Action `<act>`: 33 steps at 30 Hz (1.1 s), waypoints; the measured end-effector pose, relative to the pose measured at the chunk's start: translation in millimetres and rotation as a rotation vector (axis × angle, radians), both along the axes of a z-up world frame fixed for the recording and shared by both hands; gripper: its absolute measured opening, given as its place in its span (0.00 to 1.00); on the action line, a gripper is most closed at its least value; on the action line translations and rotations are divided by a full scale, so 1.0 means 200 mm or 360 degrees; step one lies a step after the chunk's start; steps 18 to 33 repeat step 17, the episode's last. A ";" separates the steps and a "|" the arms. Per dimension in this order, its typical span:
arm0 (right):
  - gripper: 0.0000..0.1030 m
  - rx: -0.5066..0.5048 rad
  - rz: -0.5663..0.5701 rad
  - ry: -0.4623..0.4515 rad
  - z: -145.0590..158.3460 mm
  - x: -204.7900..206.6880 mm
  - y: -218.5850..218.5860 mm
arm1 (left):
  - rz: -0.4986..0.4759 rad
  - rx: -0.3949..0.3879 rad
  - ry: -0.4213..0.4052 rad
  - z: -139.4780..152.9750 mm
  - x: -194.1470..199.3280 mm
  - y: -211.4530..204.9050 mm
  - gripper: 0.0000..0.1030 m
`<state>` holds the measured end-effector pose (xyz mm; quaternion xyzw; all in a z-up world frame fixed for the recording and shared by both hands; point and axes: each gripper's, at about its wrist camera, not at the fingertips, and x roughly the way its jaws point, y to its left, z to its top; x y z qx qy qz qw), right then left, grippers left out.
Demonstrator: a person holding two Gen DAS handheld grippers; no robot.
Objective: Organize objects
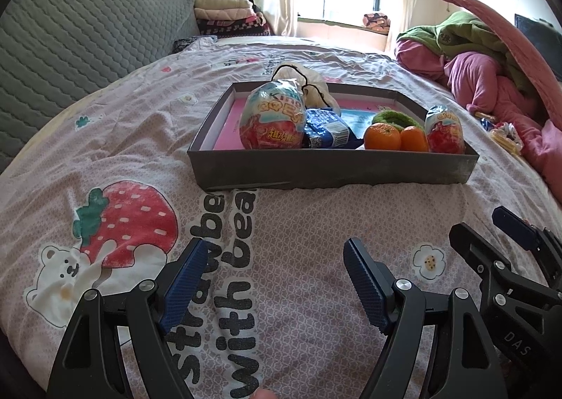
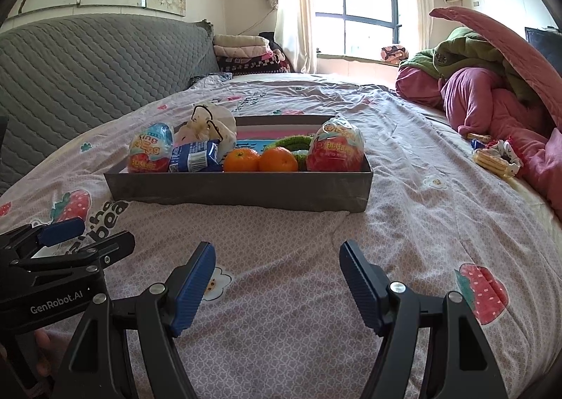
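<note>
Resting on a pink patterned bedspread [image 2: 298,251]: shallow grey box [image 2: 239,188], long axis running left to right across the bed, near wall facing both cameras, open top up. Packed along the near wall, left to right: large wrapped egg-shaped toy [image 2: 151,149], standing upright, narrow end up; blue snack packet [image 2: 195,160], lying tilted with its long axis left to right, leaning against the egg; two oranges [image 2: 260,160], side by side and touching; second wrapped egg [image 2: 335,149], upright in the near right corner. Behind the packet, cream pouch with black cord [image 2: 210,128], slumped against the far left part of the box; behind the oranges, green fuzzy ring [image 2: 291,144], lying flat. Pink and blue lining visible on the box floor. Left gripper [image 1: 275,279] hovering low over the bedspread, near side of the box and well apart from it, jaws spread wide, nothing between the blue pads. Right gripper [image 2: 277,279] just beside it on the right, likewise wide and empty, pointing toward the box. Off the box, far right: small heap of snack wrappers [image 2: 495,156] beside a pile of pink and green bedding [image 2: 491,89]. Grey quilted headboard [image 2: 87,75] at left.
</note>
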<state>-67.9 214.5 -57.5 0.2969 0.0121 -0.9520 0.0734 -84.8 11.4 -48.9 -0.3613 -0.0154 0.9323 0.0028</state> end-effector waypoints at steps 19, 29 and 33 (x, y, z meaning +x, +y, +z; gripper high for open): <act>0.70 0.0025 0.0003 -0.0020 -0.03 -0.01 -0.01 | 0.0002 -0.0007 -0.0007 -0.01 0.00 0.00 0.78; 0.70 0.0025 0.0003 -0.0020 -0.03 -0.01 -0.01 | 0.0002 -0.0007 -0.0007 -0.01 0.00 0.00 0.78; 0.70 0.0025 0.0003 -0.0020 -0.03 -0.01 -0.01 | 0.0002 -0.0007 -0.0007 -0.01 0.00 0.00 0.78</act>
